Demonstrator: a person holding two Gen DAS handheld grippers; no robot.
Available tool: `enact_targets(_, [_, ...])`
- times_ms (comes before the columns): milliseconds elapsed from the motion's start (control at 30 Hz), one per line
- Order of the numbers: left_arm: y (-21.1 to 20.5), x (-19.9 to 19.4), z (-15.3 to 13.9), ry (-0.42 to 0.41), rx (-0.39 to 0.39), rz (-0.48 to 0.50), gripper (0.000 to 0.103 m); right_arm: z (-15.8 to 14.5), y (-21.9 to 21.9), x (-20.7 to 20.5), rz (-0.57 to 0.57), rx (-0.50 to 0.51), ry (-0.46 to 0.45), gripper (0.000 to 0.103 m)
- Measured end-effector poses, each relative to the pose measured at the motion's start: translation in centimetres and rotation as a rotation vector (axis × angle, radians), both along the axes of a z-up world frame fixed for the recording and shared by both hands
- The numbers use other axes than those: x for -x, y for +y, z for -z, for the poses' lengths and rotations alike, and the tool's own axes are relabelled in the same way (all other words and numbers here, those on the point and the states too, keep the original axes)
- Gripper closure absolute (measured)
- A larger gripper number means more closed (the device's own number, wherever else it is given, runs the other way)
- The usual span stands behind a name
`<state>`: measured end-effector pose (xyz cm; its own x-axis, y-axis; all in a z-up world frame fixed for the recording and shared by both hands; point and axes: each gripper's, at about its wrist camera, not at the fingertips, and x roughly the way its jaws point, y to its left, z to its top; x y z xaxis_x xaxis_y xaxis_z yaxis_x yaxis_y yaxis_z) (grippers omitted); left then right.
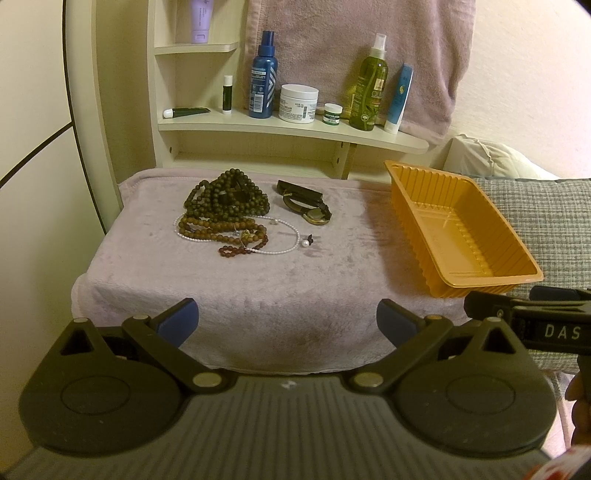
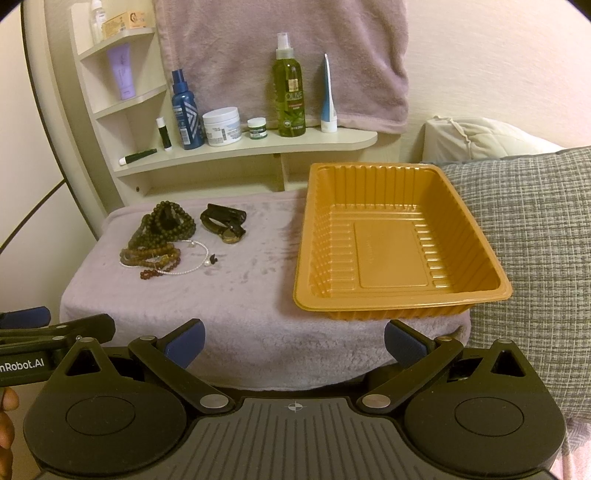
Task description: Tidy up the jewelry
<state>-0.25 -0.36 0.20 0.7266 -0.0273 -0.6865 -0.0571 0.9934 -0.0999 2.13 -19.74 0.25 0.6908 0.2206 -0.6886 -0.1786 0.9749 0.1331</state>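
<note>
- Jewelry is being shown lying in a loose pile on the mauve fleece cover (image 1: 258,295) of the table, ahead of the left hand-held gripper (image 1: 287,320) and a little to its left.
- Dark green beads (image 1: 227,197) are being seen heaped at the far side of the pile, with brown beads (image 1: 225,227) touching them on the near side and a pearl strand (image 1: 284,236) looping out beside those.
- A wristwatch (image 1: 306,203) is being seen just to the right of the beads, apart from them.
- An orange tray (image 2: 491,291) is being shown directly ahead of the right hand-held gripper (image 2: 294,339), well apart from the pile, its near edge overhanging the cover.
- Both hand-held grippers are being held with fingers spread wide and nothing between them, short of the near edge of the table.
- The left one is being glimpsed at the left margin of the right wrist view, and the right one at the right margin of the left wrist view.
- A shelf (image 1: 406,142) behind the table is being shown carrying bottles, jars and tubes, with a towel (image 2: 280,22) hanging above it.
- A grey checked cushion (image 2: 535,240) is being seen to the right of the tray.
</note>
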Motion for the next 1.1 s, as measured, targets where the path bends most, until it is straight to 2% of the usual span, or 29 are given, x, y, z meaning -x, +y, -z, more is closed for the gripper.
enact_targets(500, [0.2, -0.1, -0.1, -0.004, 0.018, 0.002, 0.001, -0.2, -0.1, -0.1, 0.005, -0.005, -0.001, 0.000])
enact_targets(700, [1.5, -0.6, -0.1, -0.037, 0.113, -0.017, 0.001, -0.4, -2.0, -0.3, 0.064, -0.081, -0.039, 0.000])
enact_targets(900, [2.9, -1.8, 0.7, -0.081, 0.224, -0.047, 0.001, -0.1, -6.6, -0.7, 0.180, -0.188, -0.148, 0.001])
enact_targets(967, [3.0, -2.3, 1.0, -0.092, 0.237, -0.053, 0.001, 0.0, -8.4, -1.0, 0.233, -0.200, -0.193, 0.004])
enact_targets(1033, [3.0, -2.8, 1.4, -0.099, 0.244, -0.057, 0.001, 0.4, -10.2, -1.6, 0.276, -0.212, -0.214, 0.022])
enact_targets(1100, [2.9, -3.3, 1.7, -0.100, 0.251, -0.063, 0.001, 1.0, -11.8, -1.9, 0.325, -0.219, -0.225, 0.025])
